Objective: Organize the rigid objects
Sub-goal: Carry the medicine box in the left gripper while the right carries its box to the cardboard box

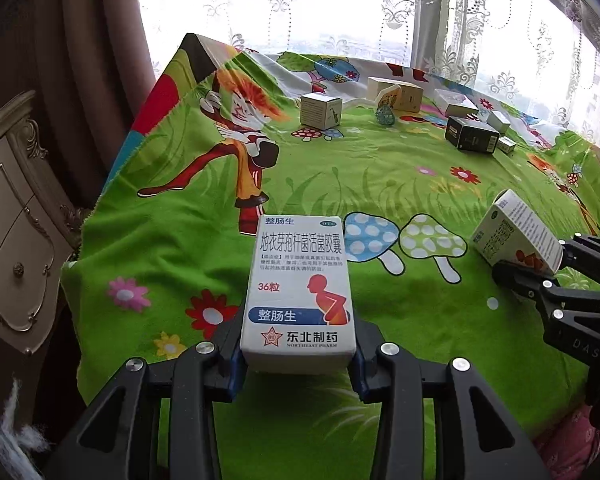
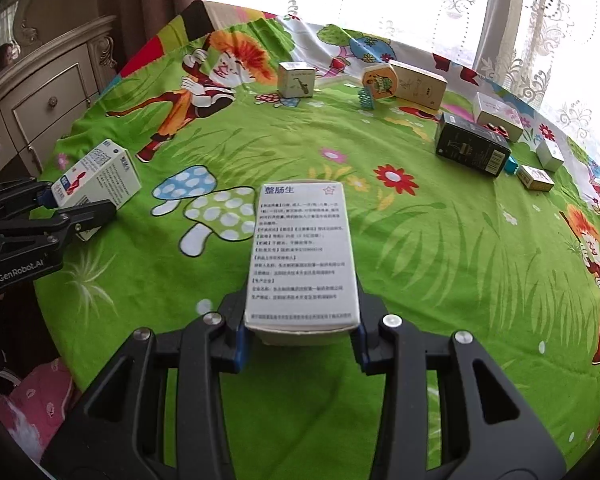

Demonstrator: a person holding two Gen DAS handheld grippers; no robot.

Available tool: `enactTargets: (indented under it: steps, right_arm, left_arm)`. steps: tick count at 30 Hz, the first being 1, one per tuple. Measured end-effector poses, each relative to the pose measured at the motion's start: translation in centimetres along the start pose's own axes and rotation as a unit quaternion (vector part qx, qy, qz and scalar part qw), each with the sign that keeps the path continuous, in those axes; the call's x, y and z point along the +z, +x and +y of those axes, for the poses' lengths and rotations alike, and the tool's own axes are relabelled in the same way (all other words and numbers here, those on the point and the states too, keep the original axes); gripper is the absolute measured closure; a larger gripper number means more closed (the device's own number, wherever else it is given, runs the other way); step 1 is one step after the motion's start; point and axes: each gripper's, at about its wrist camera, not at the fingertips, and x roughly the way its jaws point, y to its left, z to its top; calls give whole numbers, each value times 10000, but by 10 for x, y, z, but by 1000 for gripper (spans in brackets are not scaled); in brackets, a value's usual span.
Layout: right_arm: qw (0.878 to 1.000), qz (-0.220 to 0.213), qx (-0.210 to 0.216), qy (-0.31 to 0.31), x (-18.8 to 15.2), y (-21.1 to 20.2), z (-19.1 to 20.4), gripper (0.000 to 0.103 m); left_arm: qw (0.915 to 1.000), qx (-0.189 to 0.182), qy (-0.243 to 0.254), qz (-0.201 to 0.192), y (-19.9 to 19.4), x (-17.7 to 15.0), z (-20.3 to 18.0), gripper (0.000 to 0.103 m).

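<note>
A: Left gripper (image 1: 298, 364), black two-finger, blue pads: jaws clamped on the sides of a white cardboard medicine box with blue Chinese print and a red-orange figure (image 1: 298, 292). Box is held above the green cartoon-printed cloth (image 1: 380, 192), front face up.

B: Right gripper (image 2: 302, 344), same build: jaws pressed on a second white medicine box, face with fine grey text (image 2: 302, 252), also held over the cloth.

A: The two boxes sit well apart, with printed mushrooms between them.

B: Open room: the cloth's middle is bare. Clutter lies along the far edge by the lace curtain (image 2: 540, 40).

A: Far row, left to right: small white cube box with a saxophone print (image 1: 321, 110), hexagonal orange-faced box (image 1: 389, 98) leaning on a long cream carton (image 1: 404, 94), small teal figure (image 1: 385, 114) in front.

B: Toward the far right: black rectangular box (image 2: 472, 148), pale pink-flowered box (image 2: 498, 114) behind it, two small white boxes (image 2: 550, 154) (image 2: 535, 178) beside.

A: Left cloth edge drops beside a cream carved cabinet (image 1: 12, 216).
</note>
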Motion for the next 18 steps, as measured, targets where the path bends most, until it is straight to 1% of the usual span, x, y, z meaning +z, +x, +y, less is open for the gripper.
enactTargets:
  steps: [2,5,8,12,18]
  right_arm:
    - [9998,-47,172,-111,-2,-7,18,60]
    - [9990,-62,264,-361,-7,-18,41,60]
    - [9982,-98,406,-422,-15,-31,53,60]
    - [9978,-143,449,-463,-24,-47,62,60]
    - [9979,-194,433,-439,-33,-63,67,60]
  left_arm:
    - [10000,-31,-11,1,-5,-4,0,62]
    - [10000,0,54,25,-12,-14,-1,62]
    - [10000,8,8,78,-17,-26,2,62]
    - [10000,47,22,70,-26,-37,4,62]
    - [10000,11,90,39,-37,-41,1,62]
